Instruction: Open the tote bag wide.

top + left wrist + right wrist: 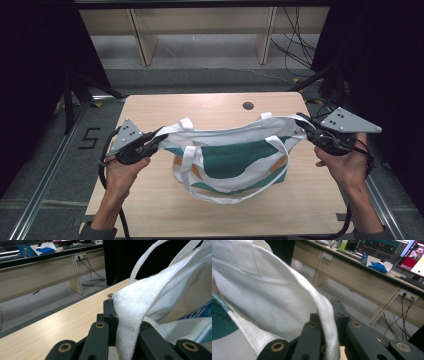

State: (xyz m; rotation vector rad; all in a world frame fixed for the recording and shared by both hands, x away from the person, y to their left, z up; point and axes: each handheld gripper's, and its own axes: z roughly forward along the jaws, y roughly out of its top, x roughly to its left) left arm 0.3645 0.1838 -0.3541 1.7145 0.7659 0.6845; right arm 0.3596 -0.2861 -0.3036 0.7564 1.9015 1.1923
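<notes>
High view shows a white canvas tote bag (231, 160) with green and orange shapes, stretched across the middle of the wooden table (210, 107) between the two handheld grippers. The left gripper (159, 135) pinches the bag's upper rim at its left corner, and the right gripper (301, 120) pinches the rim at the opposite corner, so the top edge runs taut between them while the body sags toward the person. One white strap (220, 192) loops down over the front panel to the tabletop; the other strap's two ends (186, 122) stand up at the far rim.

Left gripper view confirms the hold: white woven fabric (135, 312) is folded over and clamped between the black jaws, with the table beneath. Right gripper view shows the same, a hemmed edge of the cloth (324, 312) squeezed between that gripper's closed jaws.

As I judge it, the step in hand is spreading or lifting the bag by its two top corners, either to open its mouth or to lay it flat and square. The next move calls for both hands to travel together with even tension; if one side leads, the cloth could slip from a jaw or the bag twist. The loose front strap may drag and bunch under the body, so it wants clearing.
</notes>
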